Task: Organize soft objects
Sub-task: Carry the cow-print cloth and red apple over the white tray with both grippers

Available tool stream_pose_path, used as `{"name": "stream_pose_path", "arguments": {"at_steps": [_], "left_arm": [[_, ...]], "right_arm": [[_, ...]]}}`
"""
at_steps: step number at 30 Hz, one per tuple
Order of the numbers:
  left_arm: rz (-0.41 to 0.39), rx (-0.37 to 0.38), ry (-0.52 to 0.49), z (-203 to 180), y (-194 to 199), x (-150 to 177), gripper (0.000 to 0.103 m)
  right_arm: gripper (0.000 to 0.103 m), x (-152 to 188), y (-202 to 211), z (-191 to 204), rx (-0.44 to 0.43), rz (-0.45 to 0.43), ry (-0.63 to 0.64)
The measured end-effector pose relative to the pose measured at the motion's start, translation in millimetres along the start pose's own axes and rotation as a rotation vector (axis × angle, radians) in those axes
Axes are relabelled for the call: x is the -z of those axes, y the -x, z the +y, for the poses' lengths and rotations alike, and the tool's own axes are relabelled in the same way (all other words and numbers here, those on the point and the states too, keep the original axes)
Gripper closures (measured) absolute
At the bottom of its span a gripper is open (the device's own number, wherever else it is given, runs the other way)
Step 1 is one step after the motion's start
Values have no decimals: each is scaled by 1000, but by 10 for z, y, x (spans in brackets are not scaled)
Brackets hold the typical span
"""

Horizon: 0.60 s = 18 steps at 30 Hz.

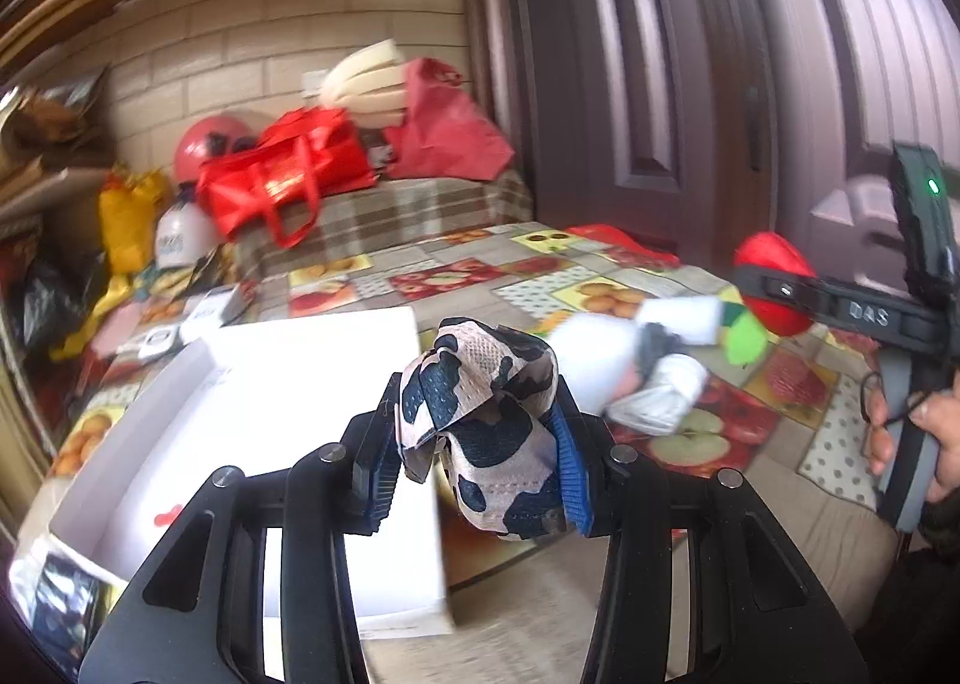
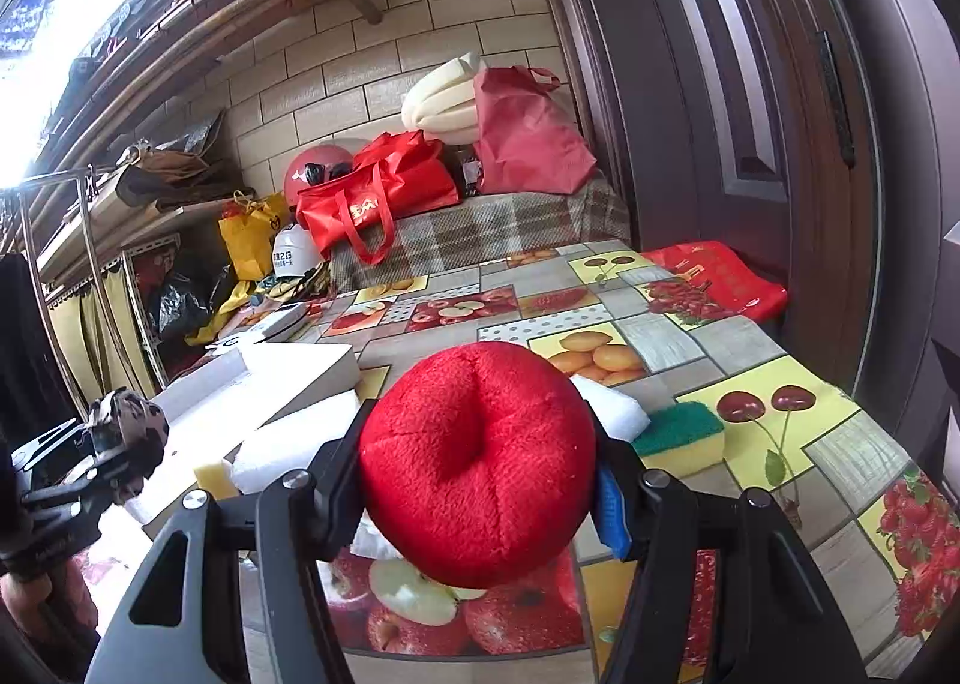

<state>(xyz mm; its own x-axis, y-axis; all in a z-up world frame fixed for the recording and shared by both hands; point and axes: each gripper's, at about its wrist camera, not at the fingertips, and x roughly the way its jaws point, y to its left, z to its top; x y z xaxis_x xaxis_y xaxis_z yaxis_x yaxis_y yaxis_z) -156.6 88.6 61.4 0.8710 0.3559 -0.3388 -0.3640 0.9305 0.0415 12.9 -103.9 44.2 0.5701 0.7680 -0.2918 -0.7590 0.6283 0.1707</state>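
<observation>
One sponge (image 2: 681, 435) beside white foam (image 2: 612, 405)

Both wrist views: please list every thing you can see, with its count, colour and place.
Plush apple: one, red, held in the right tool.
Cloth: one, black and white patches, crumpled in the left tool.
Open box: one, white, on the table's left part.
Sponge: one, green and yellow, on the tablecloth, right of the apple.
Foam pieces: white, count unclear, near the box.
Tablecloth: one, fruit pictures, covering the table.
Tote bag: one, red, on the checked bench behind.
Helmet: one, red, behind that bag.
Yellow bag: one, left of the bench.
Left tool: black, shut on the cloth.
Right tool: black, shut on the apple.
</observation>
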Motion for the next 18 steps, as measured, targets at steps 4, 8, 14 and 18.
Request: {"name": "stream_pose_path", "arguments": {"at_steps": [4,8,14,18], "left_arm": [[20,-62,103,331,14,72,60],[11,-161,91,527,47,123,59],[48,-213,152,917,-44,208,59],[62,-234,173,1053,-114,213,59]], "right_arm": [[41,10,-53,153,-21,-3,28],[41,33,-106,403,-37,-15,104],[41,97,-264,803,-115,20,189],[41,160,-376,1126,-184,54,255]]}}
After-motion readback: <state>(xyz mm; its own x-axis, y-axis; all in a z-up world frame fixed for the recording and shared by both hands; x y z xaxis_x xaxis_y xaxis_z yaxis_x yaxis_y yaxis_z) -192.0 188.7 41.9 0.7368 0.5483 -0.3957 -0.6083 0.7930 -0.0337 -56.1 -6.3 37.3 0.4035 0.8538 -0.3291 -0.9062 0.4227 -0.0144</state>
